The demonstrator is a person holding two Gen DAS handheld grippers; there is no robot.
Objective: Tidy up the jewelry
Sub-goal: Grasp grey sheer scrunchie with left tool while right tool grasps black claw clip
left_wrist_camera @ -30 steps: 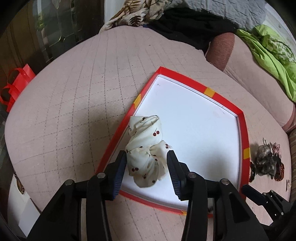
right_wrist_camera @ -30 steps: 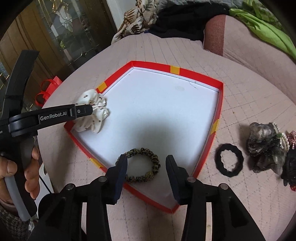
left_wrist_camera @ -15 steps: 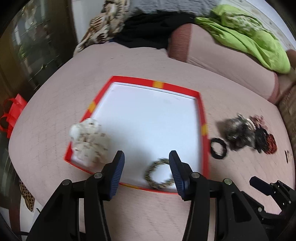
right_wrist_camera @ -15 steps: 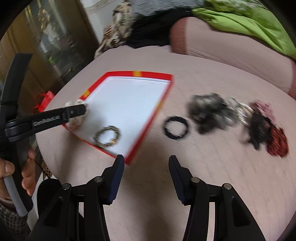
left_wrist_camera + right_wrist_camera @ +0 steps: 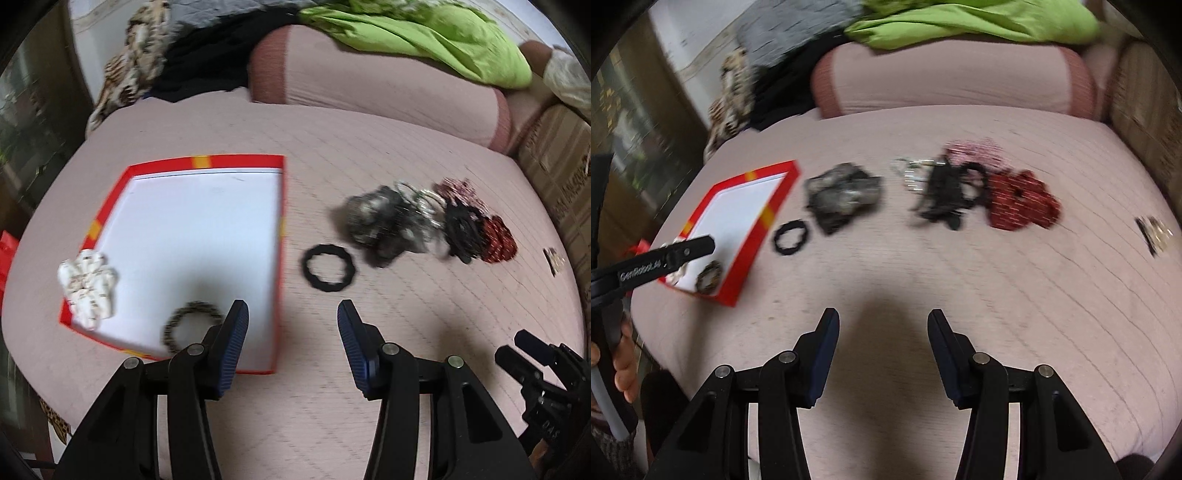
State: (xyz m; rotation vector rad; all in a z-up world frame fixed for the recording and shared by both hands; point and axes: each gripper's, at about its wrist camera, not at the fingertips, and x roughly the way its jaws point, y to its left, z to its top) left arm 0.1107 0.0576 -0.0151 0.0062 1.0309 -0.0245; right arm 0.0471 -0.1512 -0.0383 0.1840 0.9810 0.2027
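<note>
A red-rimmed white tray [image 5: 280,192] [image 5: 753,229] lies on the pink quilted surface. It holds a white cherry-print scrunchie [image 5: 88,280] and a brown braided hair tie [image 5: 188,325] [image 5: 709,277]. A black hair tie [image 5: 327,267] [image 5: 790,236] lies just right of the tray. Further right is a pile: a grey scrunchie [image 5: 373,218] [image 5: 842,195], silver rings [image 5: 424,199], a black piece [image 5: 945,188] and a red scrunchie [image 5: 496,240] [image 5: 1019,199]. My left gripper [image 5: 291,332] is open and empty, near the tray's right edge. My right gripper [image 5: 882,332] is open and empty over bare quilt.
A small gold-and-black item [image 5: 1156,232] lies far right. A pink bolster [image 5: 369,81] with green cloth [image 5: 424,37] and dark clothing [image 5: 207,62] lines the back. A cardboard box [image 5: 557,155] stands at the right. The surface's edge drops off at the left.
Both grippers have drawn back and swung right, away from the tray toward the pile. Both stay open. The scrunchie and braided tie remain in the tray.
</note>
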